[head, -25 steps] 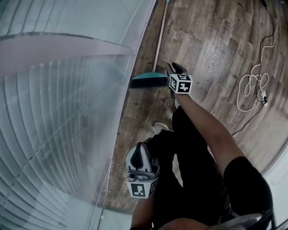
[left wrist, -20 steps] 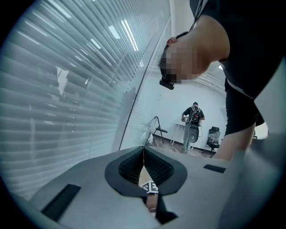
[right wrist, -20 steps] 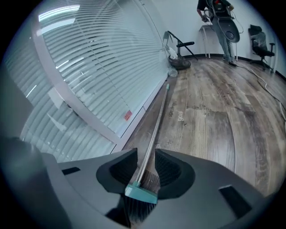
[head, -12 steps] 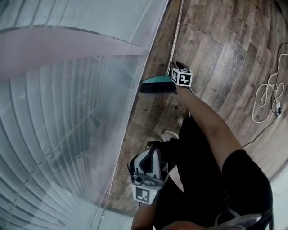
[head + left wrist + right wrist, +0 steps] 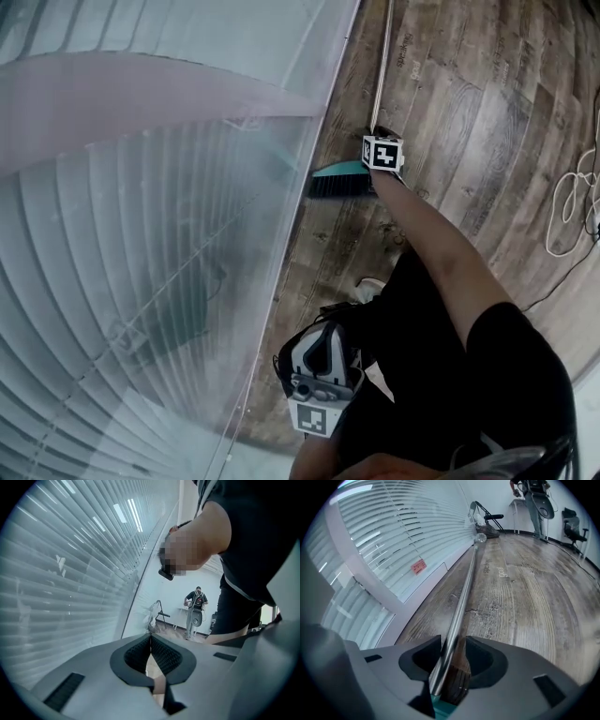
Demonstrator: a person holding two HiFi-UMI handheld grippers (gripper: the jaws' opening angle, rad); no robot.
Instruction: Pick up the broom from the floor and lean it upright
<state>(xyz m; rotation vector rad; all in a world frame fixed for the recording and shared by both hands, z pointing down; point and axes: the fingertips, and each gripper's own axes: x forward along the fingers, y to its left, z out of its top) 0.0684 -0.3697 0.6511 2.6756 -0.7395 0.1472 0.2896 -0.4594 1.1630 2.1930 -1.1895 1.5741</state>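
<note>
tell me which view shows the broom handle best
The right gripper view: the handle runs close along the floor to its far tip. The head view shows it small and cut off at the top edge. The left gripper view shows none of it.

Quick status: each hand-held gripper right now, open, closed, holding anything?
Left hand-held gripper: closed, empty.
Right hand-held gripper: open, jaws just opened wider, straddling the broom handle, not clamping it.

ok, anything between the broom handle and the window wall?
Only bare wood floor between broom handle and window wall, shown in the right gripper view.
</note>
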